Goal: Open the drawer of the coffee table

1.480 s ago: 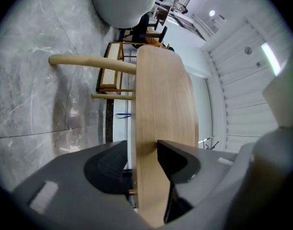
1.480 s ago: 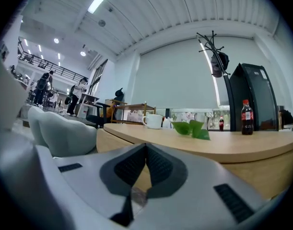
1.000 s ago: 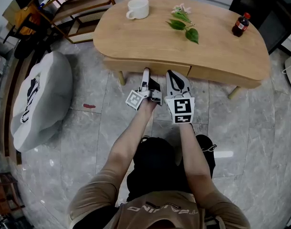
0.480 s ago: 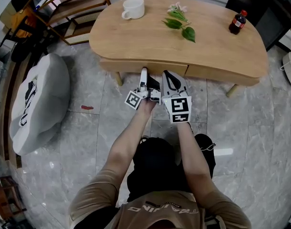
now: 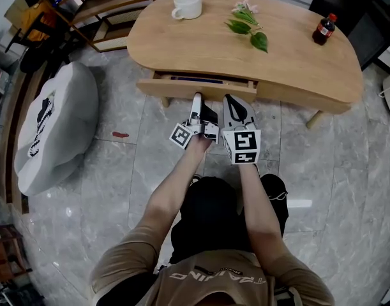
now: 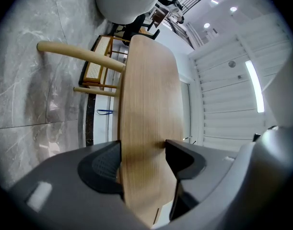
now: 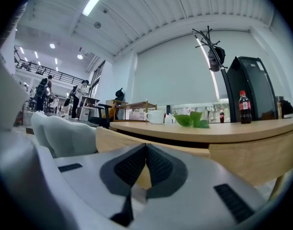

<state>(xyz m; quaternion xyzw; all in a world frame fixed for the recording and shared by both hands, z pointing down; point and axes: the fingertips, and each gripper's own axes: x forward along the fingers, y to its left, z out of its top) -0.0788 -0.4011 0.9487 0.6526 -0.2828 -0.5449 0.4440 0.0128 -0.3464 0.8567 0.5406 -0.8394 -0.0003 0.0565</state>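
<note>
At the coffee table (image 5: 246,50) front, drawer (image 5: 169,88) lengthwise across, my left gripper (image 5: 196,97) tight on its panel, right gripper (image 5: 233,100) jaws together, empty.

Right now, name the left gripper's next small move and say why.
Probably pull straight back toward the body: the left gripper is clamped on the drawer front, which stands only a narrow gap out from under the tabletop.
</note>
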